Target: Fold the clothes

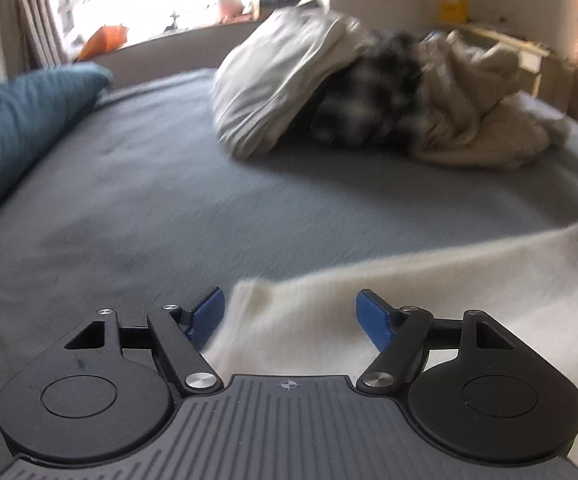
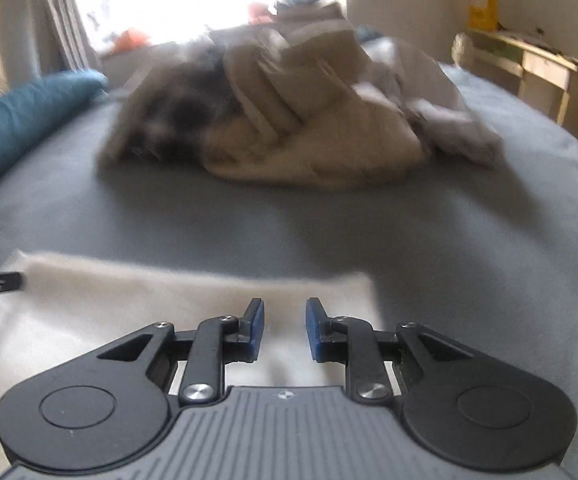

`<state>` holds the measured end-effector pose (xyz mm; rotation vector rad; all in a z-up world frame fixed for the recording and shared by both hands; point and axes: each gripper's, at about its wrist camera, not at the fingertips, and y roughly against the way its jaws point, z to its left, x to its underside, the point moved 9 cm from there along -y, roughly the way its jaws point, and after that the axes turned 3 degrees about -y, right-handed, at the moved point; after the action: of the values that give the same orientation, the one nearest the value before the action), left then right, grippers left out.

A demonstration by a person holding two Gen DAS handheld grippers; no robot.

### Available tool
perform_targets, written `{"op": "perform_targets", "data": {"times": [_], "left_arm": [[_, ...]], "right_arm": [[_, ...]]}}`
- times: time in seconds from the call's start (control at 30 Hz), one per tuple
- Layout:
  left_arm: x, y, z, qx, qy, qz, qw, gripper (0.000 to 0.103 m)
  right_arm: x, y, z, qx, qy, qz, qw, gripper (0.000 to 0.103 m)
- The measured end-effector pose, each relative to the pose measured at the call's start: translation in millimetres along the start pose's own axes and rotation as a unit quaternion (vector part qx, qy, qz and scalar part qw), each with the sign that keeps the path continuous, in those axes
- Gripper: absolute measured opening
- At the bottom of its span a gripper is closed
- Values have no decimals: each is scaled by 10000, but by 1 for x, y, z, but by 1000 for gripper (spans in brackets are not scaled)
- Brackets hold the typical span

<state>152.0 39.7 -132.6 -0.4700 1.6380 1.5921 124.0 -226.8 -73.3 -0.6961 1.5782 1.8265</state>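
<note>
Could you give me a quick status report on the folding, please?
Left gripper open wide, right gripper open, both over the white cloth. Cloth flat on the bed, not gripped. Clothes pile beyond, clear of it.

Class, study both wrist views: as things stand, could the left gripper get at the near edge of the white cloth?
Probably yes. The left gripper is open, with the white cloth lying directly between and ahead of its fingers on the bed; nothing blocks it.

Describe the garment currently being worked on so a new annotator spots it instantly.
Start at the grey bed. At its near edge, in front of both open grippers, lies the white cloth, spread flat. Unlike the crumpled beige-and-plaid clothes pile farther back, it is plain white and smooth.
</note>
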Motion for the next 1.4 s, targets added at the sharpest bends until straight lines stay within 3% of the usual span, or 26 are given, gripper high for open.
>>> {"op": "perform_targets", "data": {"times": [0.1, 0.17, 0.3, 0.63, 0.8, 0.87, 0.93, 1.0, 1.07, 1.2, 1.3, 1.4], "left_arm": [[2, -9, -13, 94, -55, 10, 9999, 74], [3, -15, -21, 156, -92, 17, 9998, 74], [6, -26, -37, 281, -156, 28, 9995, 79], [-2, -17, -36, 219, -56, 105, 9997, 78], [-15, 11, -39, 132, -205, -306, 9992, 77], [-16, 14, -51, 219, -354, -355, 9985, 77], [-13, 10, -66, 313, -486, -292, 9979, 77], [-6, 0, -78, 296, -595, -161, 9977, 70], [7, -18, -78, 231, -573, 156, 9980, 73], [5, -15, -71, 358, -453, 88, 9983, 75], [-3, -9, -64, 330, -307, -10, 9990, 76], [-6, -17, -56, 201, -235, 88, 9995, 78]], "right_arm": [[-6, -7, 24, -300, 130, 6, 9995, 24], [2, -27, 32, -441, 100, 258, 9986, 24], [16, -48, 23, -594, -271, 310, 9974, 25], [10, -41, 25, -512, -314, 371, 9975, 26], [-2, -12, 34, -609, -602, 283, 9959, 26], [1, -11, 50, -710, -400, 309, 9962, 26], [7, -16, 66, -758, -120, 381, 9963, 26], [21, -33, 76, -727, 48, 570, 9957, 25], [29, -44, 72, -776, -109, 545, 9954, 24], [22, -37, 69, -881, -238, 596, 9940, 24], [9, -18, 64, -733, -266, 383, 9962, 25], [6, -20, 51, -248, -33, 307, 9992, 25]]}}
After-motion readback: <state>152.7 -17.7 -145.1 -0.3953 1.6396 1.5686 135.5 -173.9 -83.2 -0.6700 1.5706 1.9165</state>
